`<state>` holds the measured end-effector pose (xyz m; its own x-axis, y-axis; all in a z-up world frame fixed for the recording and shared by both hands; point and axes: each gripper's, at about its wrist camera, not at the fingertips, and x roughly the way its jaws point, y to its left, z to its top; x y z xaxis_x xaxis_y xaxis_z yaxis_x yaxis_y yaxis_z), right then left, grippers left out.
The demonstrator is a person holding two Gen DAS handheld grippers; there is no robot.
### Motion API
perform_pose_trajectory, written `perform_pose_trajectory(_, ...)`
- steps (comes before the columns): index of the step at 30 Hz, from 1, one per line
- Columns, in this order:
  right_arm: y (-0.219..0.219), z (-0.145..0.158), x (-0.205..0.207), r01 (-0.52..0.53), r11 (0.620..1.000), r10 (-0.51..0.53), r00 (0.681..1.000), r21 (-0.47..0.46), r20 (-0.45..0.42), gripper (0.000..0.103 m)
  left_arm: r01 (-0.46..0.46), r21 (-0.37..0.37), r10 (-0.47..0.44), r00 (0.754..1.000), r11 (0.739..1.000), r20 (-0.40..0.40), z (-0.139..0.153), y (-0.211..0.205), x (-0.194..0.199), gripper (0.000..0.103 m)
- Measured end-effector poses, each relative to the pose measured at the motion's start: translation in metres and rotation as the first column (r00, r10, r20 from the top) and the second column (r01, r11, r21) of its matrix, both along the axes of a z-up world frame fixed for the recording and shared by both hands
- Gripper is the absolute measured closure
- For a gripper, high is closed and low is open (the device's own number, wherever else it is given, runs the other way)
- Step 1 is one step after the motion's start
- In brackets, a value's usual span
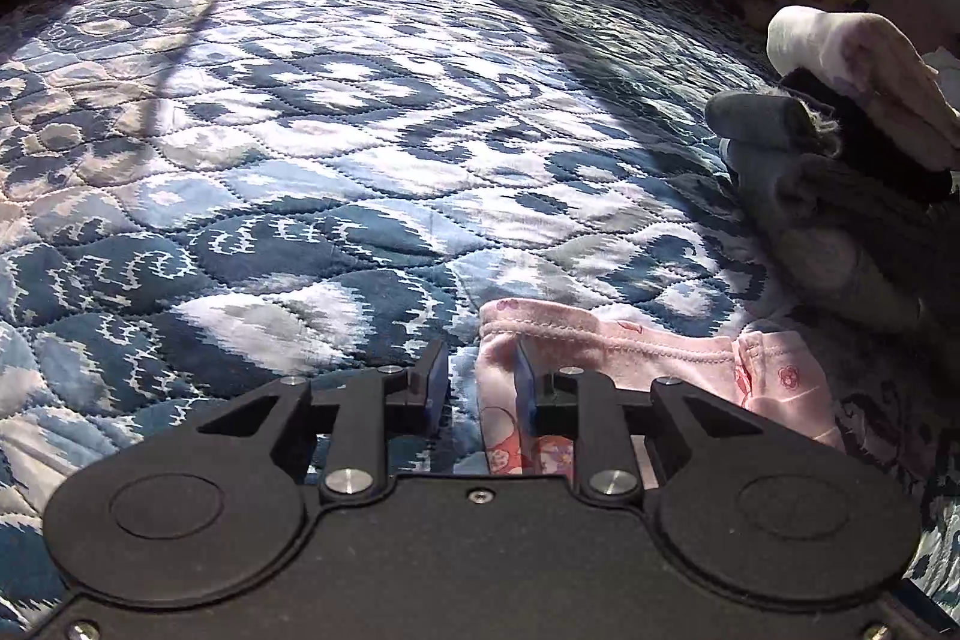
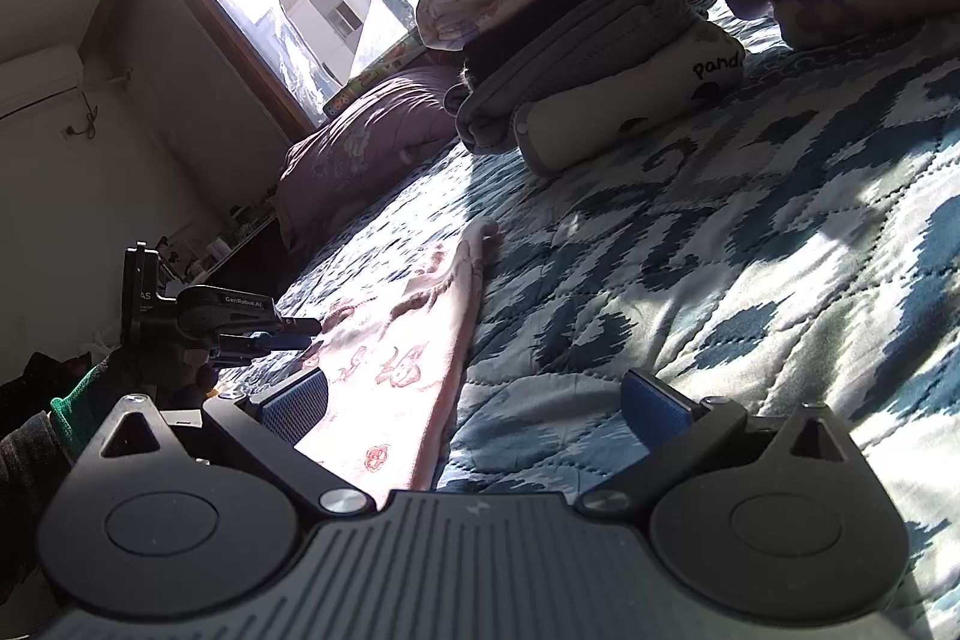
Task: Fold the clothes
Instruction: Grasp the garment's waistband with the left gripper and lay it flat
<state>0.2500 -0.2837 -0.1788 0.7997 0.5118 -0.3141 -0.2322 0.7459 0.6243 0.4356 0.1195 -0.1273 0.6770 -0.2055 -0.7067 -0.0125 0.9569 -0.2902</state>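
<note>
Folding looks mostly done: a stack of folded grey, black and white garments (image 2: 558,34) sits on the blue-and-white quilted bedspread (image 1: 336,148). One pale pink printed garment (image 2: 396,346) lies flat between both grippers. The left gripper (image 1: 480,370) stands narrowly open astride its edge; the right gripper (image 2: 474,403) gapes wide, empty.

Quilt (image 1: 360,112): stitched cloth, soft sheen in the sun. On it, the pink garment (image 1: 630,346), matt knit with a stitched hem. Beyond it on the quilt, the stack (image 2: 540,40), soft matt cloth. Left gripper (image 1: 477,382): matt black plastic, shiny metal screws, blue ribbed pads (image 2: 300,409) on the right gripper (image 2: 474,409).
</note>
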Motion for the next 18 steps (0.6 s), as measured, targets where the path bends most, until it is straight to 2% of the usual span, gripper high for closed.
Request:
perform_pose_trajectory(3, 0.0, 0.0, 0.0, 0.0, 1.0, 0.0, 1.0, 0.001, 0.0, 0.0, -0.001, -0.064, 0.0, 1.0, 0.998, -0.01, -0.01, 0.004, 0.006, 0.075)
perform_pose_trajectory(4, 0.0, 0.0, 0.0, 0.0, 1.0, 0.0, 1.0, 0.001, 0.0, 0.0, 0.008, -0.079, -0.009, 1.0, 0.997, -0.007, -0.01, 0.003, 0.007, 0.101)
perform_pose_trajectory(5, 0.0, 0.0, 0.0, 0.0, 1.0, 0.0, 1.0, 0.001, 0.0, 0.0, 0.008, -0.069, -0.009, 1.0, 0.998, -0.005, -0.005, -0.005, 0.008, 0.1)
perform_pose_trajectory(7, 0.0, 0.0, 0.0, 0.0, 1.0, 0.0, 1.0, 0.003, 0.001, 0.0, 0.026, 0.025, -0.028, 0.996, 0.999, 0.085, 0.012, -0.015, -0.003, 0.099)
perform_pose_trajectory(8, 0.0, 0.0, 0.0, 0.0, 1.0, 0.0, 1.0, 0.003, 0.001, 0.0, 0.042, 0.114, -0.054, 0.993, 0.993, 0.108, 0.017, -0.026, -0.008, 0.098)
perform_pose_trajectory(9, 0.0, 0.0, 0.0, 0.0, 1.0, 0.0, 1.0, 0.003, 0.001, 0.0, 0.055, 0.202, -0.082, 0.988, 0.978, 0.128, 0.021, -0.038, -0.012, 0.089)
perform_pose_trajectory(10, 0.0, 0.0, 0.0, 0.0, 1.0, 0.0, 1.0, 0.003, 0.001, 0.0, 0.064, 0.288, -0.108, 0.984, 0.956, 0.14, 0.024, -0.048, -0.015, 0.069)
perform_pose_trajectory(11, 0.0, -0.001, 0.0, 0.0, 1.0, 0.0, 1.0, 0.004, 0.001, 0.0, 0.065, 0.368, -0.116, 0.986, 0.928, 0.118, 0.018, -0.055, -0.013, 0.05)
perform_pose_trajectory(12, 0.0, -0.001, 0.0, 0.0, 1.0, 0.0, 1.0, 0.005, 0.001, 0.0, 0.063, 0.442, -0.118, 0.988, 0.895, 0.098, 0.012, -0.06, -0.011, 0.036)
perform_pose_trajectory(13, -0.001, -0.001, 0.0, 0.0, 1.0, 0.0, 1.0, 0.006, 0.001, 0.0, 0.044, 0.484, -0.101, 0.991, 0.874, 0.093, 0.008, -0.057, -0.011, 0.042)
perform_pose_trajectory(14, -0.001, -0.001, 0.0, 0.0, 1.0, 0.0, 1.0, 0.006, 0.001, 0.0, 0.028, 0.478, -0.085, 0.991, 0.878, 0.099, 0.007, -0.047, -0.014, 0.045)
perform_pose_trajectory(16, -0.001, -0.001, 0.0, -0.001, 1.0, 0.001, 1.0, 0.007, 0.002, 0.0, -0.001, 0.387, -0.052, 0.991, 0.922, 0.127, 0.018, -0.035, -0.028, 0.057)
perform_pose_trajectory(18, -0.001, -0.001, 0.0, -0.001, 1.0, 0.001, 1.0, 0.008, 0.003, 0.0, -0.027, 0.291, -0.018, 0.988, 0.956, 0.152, 0.028, -0.022, -0.043, 0.062)
